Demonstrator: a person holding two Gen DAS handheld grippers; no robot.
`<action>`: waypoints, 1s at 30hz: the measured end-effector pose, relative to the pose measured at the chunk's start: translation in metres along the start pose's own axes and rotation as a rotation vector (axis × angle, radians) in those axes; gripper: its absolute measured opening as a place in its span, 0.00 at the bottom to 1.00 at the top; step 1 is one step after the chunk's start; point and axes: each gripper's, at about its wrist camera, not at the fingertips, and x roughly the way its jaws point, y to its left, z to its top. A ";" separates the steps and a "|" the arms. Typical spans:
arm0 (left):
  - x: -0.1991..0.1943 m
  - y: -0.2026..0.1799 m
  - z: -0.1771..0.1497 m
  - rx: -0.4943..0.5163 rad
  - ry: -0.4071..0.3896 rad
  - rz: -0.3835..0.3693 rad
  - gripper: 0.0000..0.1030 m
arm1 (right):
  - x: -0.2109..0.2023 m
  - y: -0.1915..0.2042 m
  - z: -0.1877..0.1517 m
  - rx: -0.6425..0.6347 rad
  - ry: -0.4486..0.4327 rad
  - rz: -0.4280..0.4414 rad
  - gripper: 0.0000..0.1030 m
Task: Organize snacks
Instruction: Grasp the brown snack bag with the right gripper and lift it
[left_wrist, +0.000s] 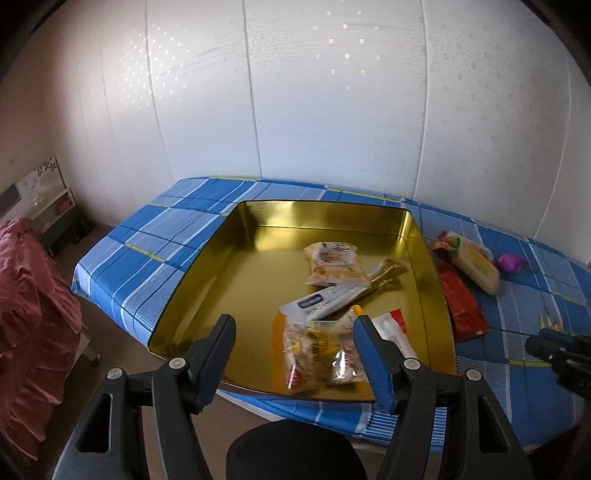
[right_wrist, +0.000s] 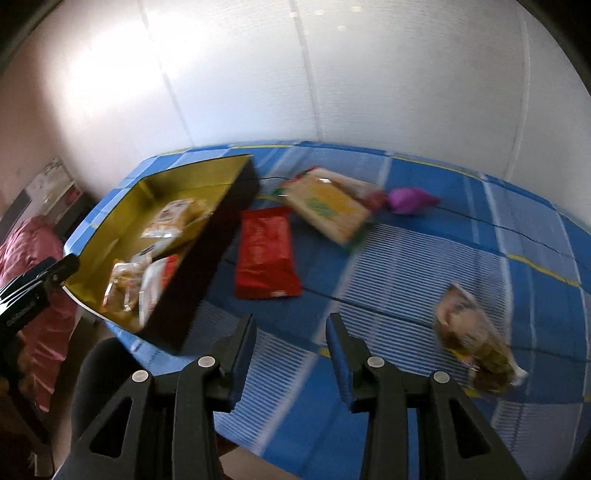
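A gold tin tray (left_wrist: 207, 266) (right_wrist: 129, 206) sits on the blue plaid table and holds several snack packets, among them a clear packet (left_wrist: 317, 354) nearest me and a white bar (left_wrist: 325, 299). My left gripper (left_wrist: 293, 332) is open and empty above the tray's near edge, over the clear packet. My right gripper (right_wrist: 291, 332) is open and empty above the cloth, right of the tray. A red packet (right_wrist: 266, 254) (left_wrist: 461, 302), a yellow-green packet (right_wrist: 328, 210) (left_wrist: 472, 266), a purple sweet (right_wrist: 410, 199) and a clear brownish packet (right_wrist: 476, 354) lie on the cloth.
The table (left_wrist: 147, 236) stands against a white panelled wall. A red cloth heap (left_wrist: 33, 302) lies at the left beside a low shelf. A dark round chair back (left_wrist: 295, 454) sits below the left gripper. The right gripper's tip (left_wrist: 554, 350) shows at the left view's right edge.
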 end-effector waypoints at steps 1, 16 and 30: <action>-0.001 -0.002 0.000 0.007 0.000 -0.003 0.65 | -0.002 -0.007 -0.002 0.014 -0.004 -0.009 0.39; -0.005 -0.027 0.000 0.079 0.004 -0.045 0.65 | -0.022 -0.064 -0.025 0.102 -0.048 -0.145 0.40; -0.004 -0.058 0.004 0.144 0.026 -0.115 0.65 | -0.024 -0.095 -0.050 0.130 -0.085 -0.150 0.43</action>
